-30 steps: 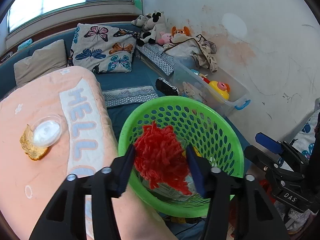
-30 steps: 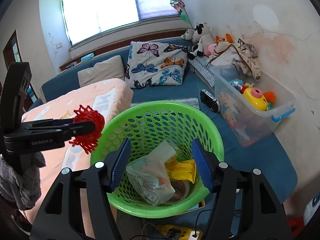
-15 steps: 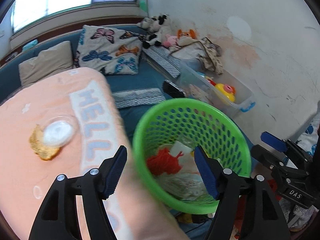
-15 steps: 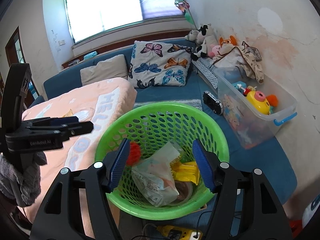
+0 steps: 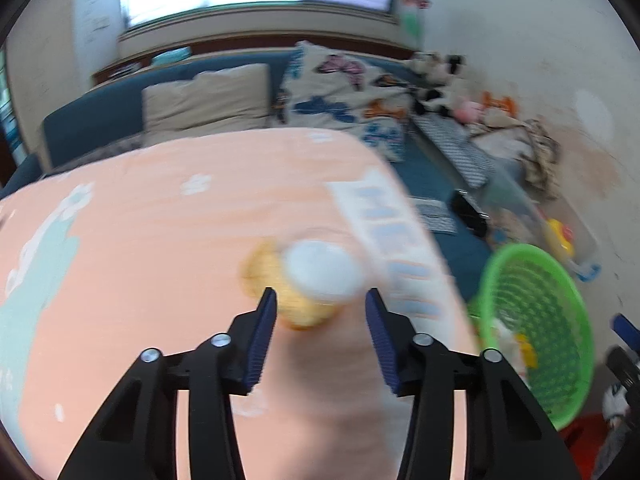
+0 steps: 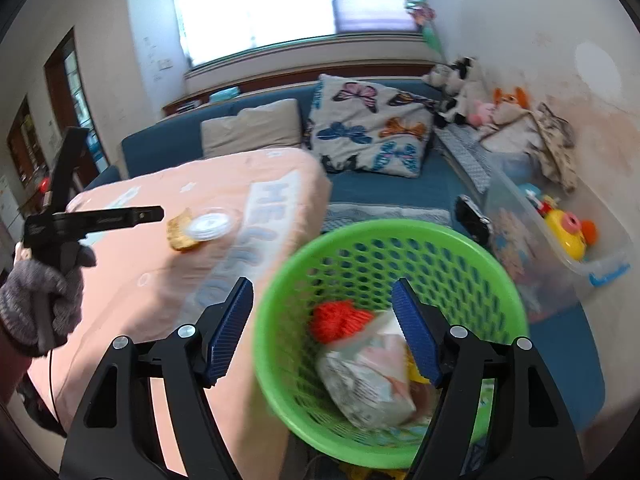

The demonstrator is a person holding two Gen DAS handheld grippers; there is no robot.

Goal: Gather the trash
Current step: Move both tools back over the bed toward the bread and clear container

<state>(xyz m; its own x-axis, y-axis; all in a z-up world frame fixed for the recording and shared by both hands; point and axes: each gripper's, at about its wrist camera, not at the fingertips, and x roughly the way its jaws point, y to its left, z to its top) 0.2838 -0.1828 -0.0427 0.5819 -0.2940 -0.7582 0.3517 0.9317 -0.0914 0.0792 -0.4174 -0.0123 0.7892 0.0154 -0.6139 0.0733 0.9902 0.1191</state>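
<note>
My left gripper [image 5: 320, 332] is open and empty over the pink blanket [image 5: 140, 260]. Just ahead of it lie a clear plastic lid [image 5: 324, 268] and a yellow-brown wrapper [image 5: 296, 304] partly under the lid. Both also show in the right wrist view, the lid [image 6: 210, 223] and the wrapper [image 6: 180, 234], with the left gripper [image 6: 158, 213] beside them. My right gripper [image 6: 322, 330] is open and empty above the green basket [image 6: 400, 236]. The basket holds a red mesh ball [image 6: 340, 320], a crumpled white bag [image 6: 368, 380] and yellow wrappers [image 6: 416, 376].
A blue sofa [image 6: 380, 188] carries a butterfly pillow [image 6: 372, 128] and a beige cushion [image 6: 252, 132]. A clear toy box [image 6: 560, 236] stands by the right wall, stuffed toys [image 6: 460, 88] behind it. The basket [image 5: 536, 332] sits right of the blanket.
My left gripper let go of the red mesh ball, which dropped into the basket. It then swung left over the blanket toward the lid and wrapper. The right gripper stayed open above the basket.
</note>
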